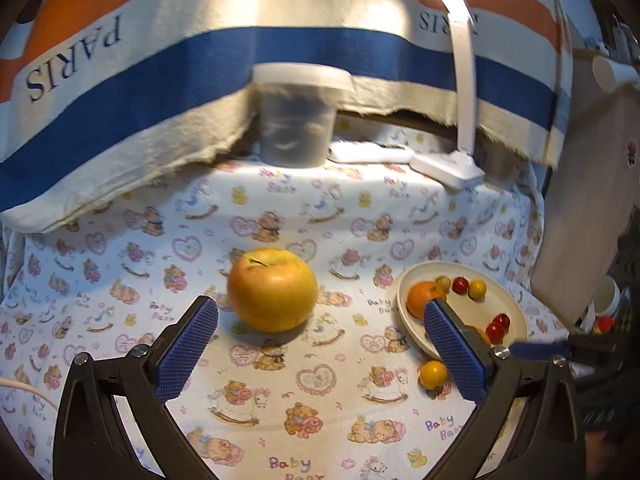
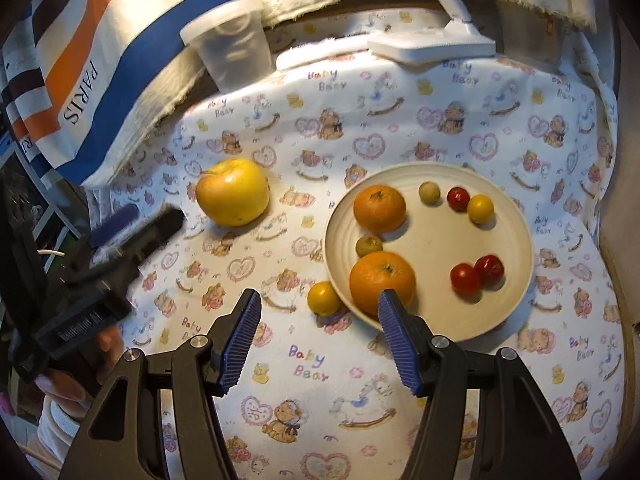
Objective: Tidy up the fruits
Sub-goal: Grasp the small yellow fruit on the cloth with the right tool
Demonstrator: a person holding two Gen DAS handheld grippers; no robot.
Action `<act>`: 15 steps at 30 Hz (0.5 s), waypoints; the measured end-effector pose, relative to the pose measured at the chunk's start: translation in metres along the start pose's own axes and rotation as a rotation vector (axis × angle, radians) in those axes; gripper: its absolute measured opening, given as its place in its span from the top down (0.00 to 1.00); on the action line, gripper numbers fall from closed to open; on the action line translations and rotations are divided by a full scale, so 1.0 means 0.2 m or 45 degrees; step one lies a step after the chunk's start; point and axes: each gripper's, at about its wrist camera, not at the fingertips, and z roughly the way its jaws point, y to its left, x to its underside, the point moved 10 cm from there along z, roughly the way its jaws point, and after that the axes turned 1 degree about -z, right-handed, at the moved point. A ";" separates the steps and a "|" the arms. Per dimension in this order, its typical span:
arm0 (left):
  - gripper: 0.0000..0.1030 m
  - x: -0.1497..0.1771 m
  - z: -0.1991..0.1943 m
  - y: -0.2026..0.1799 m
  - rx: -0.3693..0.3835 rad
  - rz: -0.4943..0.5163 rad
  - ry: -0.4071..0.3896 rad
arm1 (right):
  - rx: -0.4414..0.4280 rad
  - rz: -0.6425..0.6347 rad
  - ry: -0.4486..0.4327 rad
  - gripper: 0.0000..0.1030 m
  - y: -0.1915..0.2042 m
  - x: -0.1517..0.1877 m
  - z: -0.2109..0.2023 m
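A large yellow apple (image 1: 273, 289) (image 2: 232, 191) lies on the bear-print cloth, just beyond my open, empty left gripper (image 1: 320, 308). A cream plate (image 2: 516, 236) (image 1: 504, 300) to the right holds two oranges (image 2: 379, 208) (image 2: 382, 282), several small red, yellow and greenish fruits. A small yellow fruit (image 2: 324, 298) (image 1: 433, 374) lies on the cloth at the plate's left rim. My right gripper (image 2: 320, 300) is open and empty, its fingertips either side of that small fruit. The left gripper also shows in the right wrist view (image 2: 136, 228), left of the apple.
A lidded translucent tub (image 1: 297, 120) (image 2: 234, 52) and a white desk lamp base (image 1: 448, 168) (image 2: 432, 46) stand at the back. A striped "PARIS" towel (image 1: 120, 92) hangs behind. A board (image 1: 592, 200) leans at the right.
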 end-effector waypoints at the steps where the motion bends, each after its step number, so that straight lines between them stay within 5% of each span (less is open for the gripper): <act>1: 0.01 -0.01 -0.01 0.01 -0.006 0.001 -0.007 | 0.001 0.004 0.011 0.39 0.01 0.02 0.01; 6: 0.01 -0.04 -0.05 0.05 -0.043 0.004 -0.044 | -0.004 0.036 0.122 0.39 0.08 0.08 0.11; 11: 0.01 -0.03 -0.04 0.09 -0.077 -0.021 -0.062 | 0.082 0.103 0.170 0.55 0.07 0.10 0.21; 15: 0.01 -0.01 -0.01 0.13 -0.091 -0.044 -0.060 | 0.147 0.151 0.146 0.58 0.03 0.08 0.25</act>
